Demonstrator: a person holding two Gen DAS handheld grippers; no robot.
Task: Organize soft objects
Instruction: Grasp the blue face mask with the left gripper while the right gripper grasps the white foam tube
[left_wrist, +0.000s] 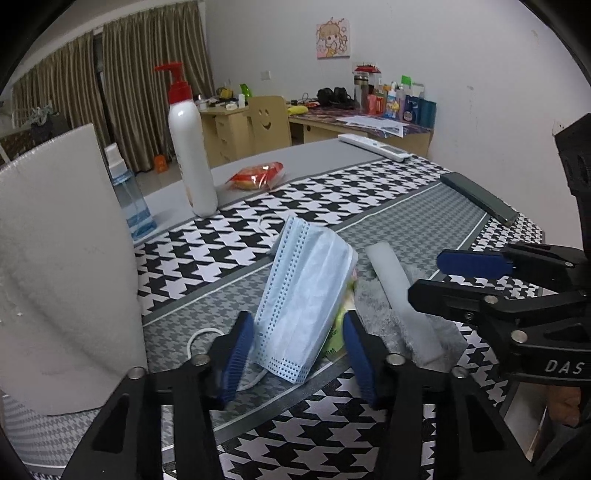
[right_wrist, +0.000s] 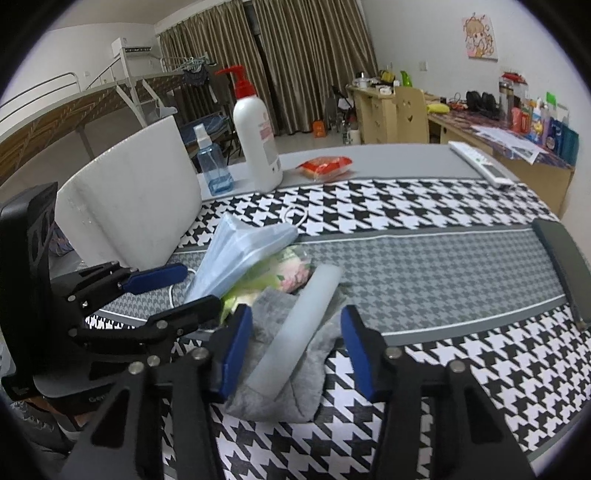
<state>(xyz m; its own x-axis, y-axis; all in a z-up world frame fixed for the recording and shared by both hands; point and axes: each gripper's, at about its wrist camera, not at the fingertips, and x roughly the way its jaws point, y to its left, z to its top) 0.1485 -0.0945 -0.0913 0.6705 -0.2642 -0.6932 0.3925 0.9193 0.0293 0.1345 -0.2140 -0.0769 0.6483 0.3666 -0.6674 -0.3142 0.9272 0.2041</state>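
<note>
A: Where's the soft stuff?

B: Heaped mid-worktop (left_wrist: 388, 206): mask (left_wrist: 303, 295) leaning on a green packet (right_wrist: 258, 280), and beside it a grey cloth (right_wrist: 280, 391) with a white tube (right_wrist: 299, 328) lying on top.

A: And the claws?

B: Left claw (left_wrist: 299, 350) is part-open, straddling the mask's lower edge, pads not clearly pressing. Right claw (right_wrist: 291, 354) is part-open around tube and cloth.

A: Risks?

B: The mask is thin; I think it could buckle and slip out. The right may pinch only the tube and leave the cloth. Both claws are close, so they might collide.
</note>
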